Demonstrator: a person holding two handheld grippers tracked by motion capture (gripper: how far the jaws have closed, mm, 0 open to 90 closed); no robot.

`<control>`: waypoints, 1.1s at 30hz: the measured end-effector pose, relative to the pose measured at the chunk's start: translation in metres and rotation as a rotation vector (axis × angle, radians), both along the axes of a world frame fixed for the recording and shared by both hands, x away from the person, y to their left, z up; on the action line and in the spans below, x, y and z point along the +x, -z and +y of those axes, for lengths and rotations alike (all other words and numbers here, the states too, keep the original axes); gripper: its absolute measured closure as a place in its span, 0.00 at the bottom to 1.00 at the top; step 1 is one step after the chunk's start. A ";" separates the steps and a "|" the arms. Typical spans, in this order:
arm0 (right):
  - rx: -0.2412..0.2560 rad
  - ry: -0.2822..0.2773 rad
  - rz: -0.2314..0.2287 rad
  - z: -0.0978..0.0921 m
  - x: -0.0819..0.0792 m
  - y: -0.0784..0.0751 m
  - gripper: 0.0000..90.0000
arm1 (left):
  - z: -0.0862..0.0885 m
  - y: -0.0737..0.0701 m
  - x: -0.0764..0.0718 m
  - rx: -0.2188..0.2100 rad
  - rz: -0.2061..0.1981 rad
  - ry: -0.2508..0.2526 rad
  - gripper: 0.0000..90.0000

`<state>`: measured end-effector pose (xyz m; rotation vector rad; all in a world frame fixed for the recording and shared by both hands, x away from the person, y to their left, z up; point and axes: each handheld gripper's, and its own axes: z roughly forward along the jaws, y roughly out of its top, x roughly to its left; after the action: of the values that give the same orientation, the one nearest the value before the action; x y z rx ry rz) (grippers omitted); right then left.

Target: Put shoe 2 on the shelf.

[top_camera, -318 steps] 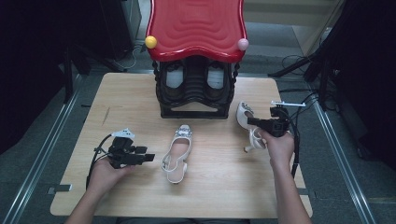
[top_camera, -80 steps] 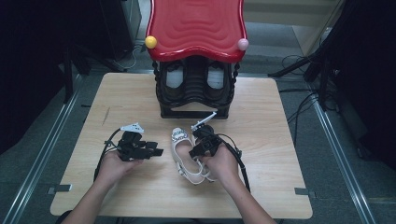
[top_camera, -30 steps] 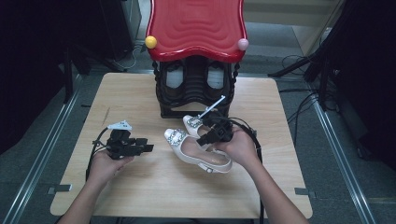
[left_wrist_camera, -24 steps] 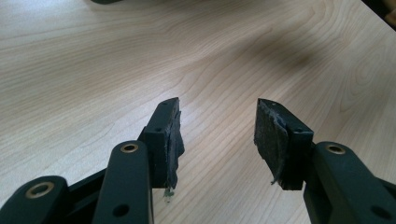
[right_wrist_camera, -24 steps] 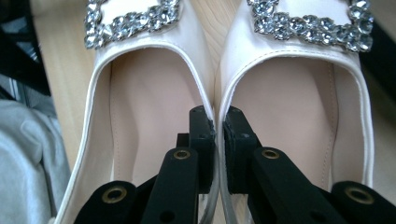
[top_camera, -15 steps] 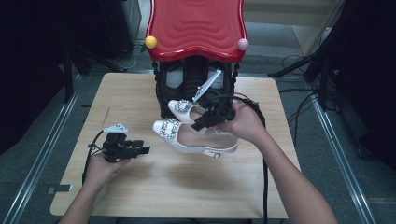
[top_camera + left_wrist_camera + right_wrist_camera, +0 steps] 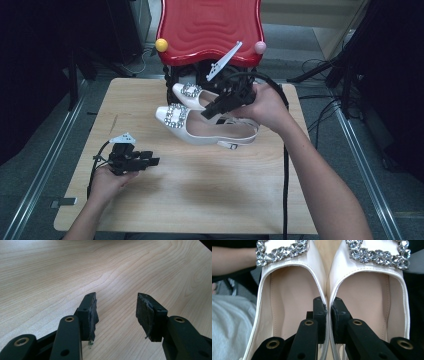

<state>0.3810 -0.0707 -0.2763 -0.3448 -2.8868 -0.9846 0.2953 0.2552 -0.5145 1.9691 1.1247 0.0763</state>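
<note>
The right gripper pinches the inner walls of two white shoes together, holding them in the air over the table's far half, near the red rack. The left gripper, jaws spread, rests near the left edge over bare wood.

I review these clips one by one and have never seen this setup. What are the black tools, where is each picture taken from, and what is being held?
A person works at a wooden table with a hand-held two-jaw gripper in each hand. The high view looks down from above; each gripper view comes from a camera riding on that gripper, looking along its jaws. The right gripper is shut on the touching inner sides of a pair of white shoes with sparkly buckles, lifting both off the table in front of a black rack with a red top. The left gripper is open, holding nothing, low over the bare wood at the table's left.
</note>
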 end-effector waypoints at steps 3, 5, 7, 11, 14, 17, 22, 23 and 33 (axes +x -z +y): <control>0.030 -0.007 -0.006 -0.003 0.002 -0.022 0.94 | 0.001 -0.001 -0.001 0.000 0.000 0.004 0.57; 0.060 -0.012 -0.022 -0.004 0.002 -0.037 0.94 | 0.002 -0.001 0.000 -0.009 -0.002 -0.004 0.57; 0.093 0.021 -0.042 -0.005 0.002 -0.054 0.94 | 0.002 -0.001 0.000 -0.015 0.006 -0.004 0.57; 0.165 0.124 -0.028 -0.004 0.009 -0.078 0.94 | 0.002 -0.001 0.000 -0.008 0.001 0.003 0.57; 0.215 0.219 -0.023 -0.001 0.018 -0.094 0.94 | 0.001 -0.001 -0.001 -0.006 0.003 0.011 0.57; 0.279 0.325 -0.011 -0.002 0.032 -0.106 0.94 | 0.001 -0.001 0.000 -0.009 -0.001 0.006 0.57; 0.411 0.517 0.032 -0.011 0.058 -0.122 0.94 | 0.002 0.000 0.000 -0.012 0.006 0.006 0.57; 0.419 0.540 0.028 -0.012 0.061 -0.124 0.94 | 0.002 0.000 0.000 -0.008 0.000 0.008 0.57; 0.549 0.801 0.052 -0.022 0.095 -0.131 0.94 | -0.001 0.000 0.000 -0.013 0.005 0.020 0.57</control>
<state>0.4757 -0.0923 -0.1456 -1.4798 -2.2620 -1.7464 0.2950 0.2538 -0.5146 1.9700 1.1058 0.0537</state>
